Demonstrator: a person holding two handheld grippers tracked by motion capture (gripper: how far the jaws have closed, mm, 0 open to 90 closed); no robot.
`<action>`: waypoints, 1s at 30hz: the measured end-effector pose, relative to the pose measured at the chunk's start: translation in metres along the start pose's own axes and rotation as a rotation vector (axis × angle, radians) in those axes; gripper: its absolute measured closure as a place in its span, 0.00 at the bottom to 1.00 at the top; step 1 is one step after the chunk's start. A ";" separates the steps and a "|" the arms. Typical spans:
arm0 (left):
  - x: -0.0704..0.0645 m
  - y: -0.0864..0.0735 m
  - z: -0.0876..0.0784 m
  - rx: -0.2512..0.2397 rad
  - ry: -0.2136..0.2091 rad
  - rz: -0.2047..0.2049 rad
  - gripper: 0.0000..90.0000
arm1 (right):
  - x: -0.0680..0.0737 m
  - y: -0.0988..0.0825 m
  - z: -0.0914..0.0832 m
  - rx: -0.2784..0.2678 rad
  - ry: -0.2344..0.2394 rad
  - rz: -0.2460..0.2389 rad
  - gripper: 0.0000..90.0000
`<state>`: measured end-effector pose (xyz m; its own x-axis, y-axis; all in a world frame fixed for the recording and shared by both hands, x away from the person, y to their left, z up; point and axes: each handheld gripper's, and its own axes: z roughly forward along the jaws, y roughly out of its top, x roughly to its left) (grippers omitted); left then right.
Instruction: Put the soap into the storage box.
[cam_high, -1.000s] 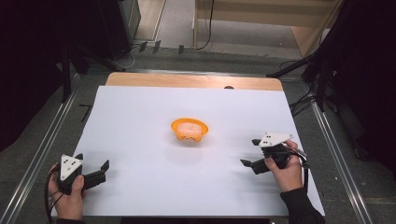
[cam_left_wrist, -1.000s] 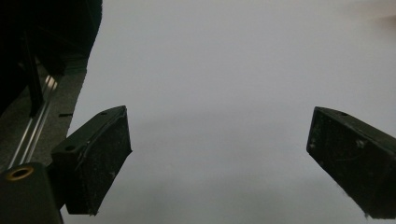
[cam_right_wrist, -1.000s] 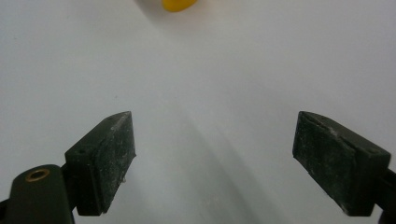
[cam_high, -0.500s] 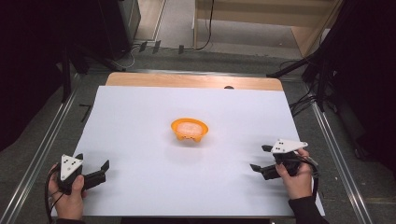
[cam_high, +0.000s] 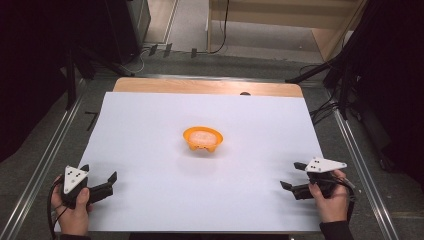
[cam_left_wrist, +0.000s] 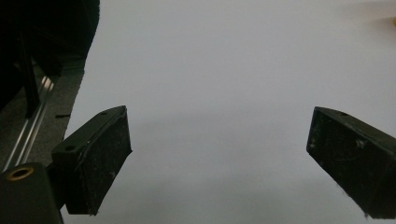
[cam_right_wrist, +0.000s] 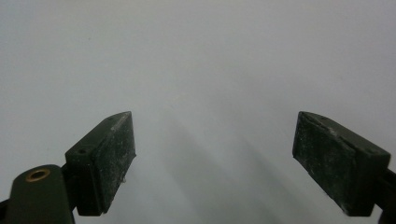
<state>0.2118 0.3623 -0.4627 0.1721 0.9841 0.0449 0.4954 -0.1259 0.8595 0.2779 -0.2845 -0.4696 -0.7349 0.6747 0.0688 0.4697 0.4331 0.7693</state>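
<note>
Now the right tongs (cam_high: 292, 176) have drawn back toward the worktop (cam_high: 150, 130) edge, away from the orange bowl (cam_high: 202, 138); both tongs (left tongs (cam_high: 102, 181) too) gape wide, empty, so no grasp begun.

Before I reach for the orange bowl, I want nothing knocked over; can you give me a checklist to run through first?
1. Left gripper jaws wide apart and holding nothing: ok.
2. Right gripper jaws wide apart and holding nothing: ok.
3. Small orange plastic bowl upright at the middle of the white table sheet: ok.
4. White sheet bare between each gripper and the bowl: ok.
5. What the pale contents of the bowl are: cannot tell.
6. Both grippers well apart from the bowl, near the front edge: ok.
</note>
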 end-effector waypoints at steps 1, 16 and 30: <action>0.000 0.000 0.000 -0.001 0.000 0.001 0.07 | 0.000 -0.002 -0.002 -0.004 -0.006 0.007 0.15; 0.000 0.000 -0.001 -0.007 -0.007 0.000 0.07 | -0.004 -0.041 -0.034 -0.050 -0.069 0.090 0.15; 0.000 0.000 -0.001 -0.005 -0.004 0.002 0.07 | -0.004 -0.063 -0.049 -0.123 -0.092 0.157 0.15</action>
<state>0.2112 0.3624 -0.4626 0.1767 0.9833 0.0441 0.4904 -0.1268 0.8622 0.2271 -0.3439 -0.4869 -0.6071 0.7821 0.1405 0.5079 0.2459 0.8256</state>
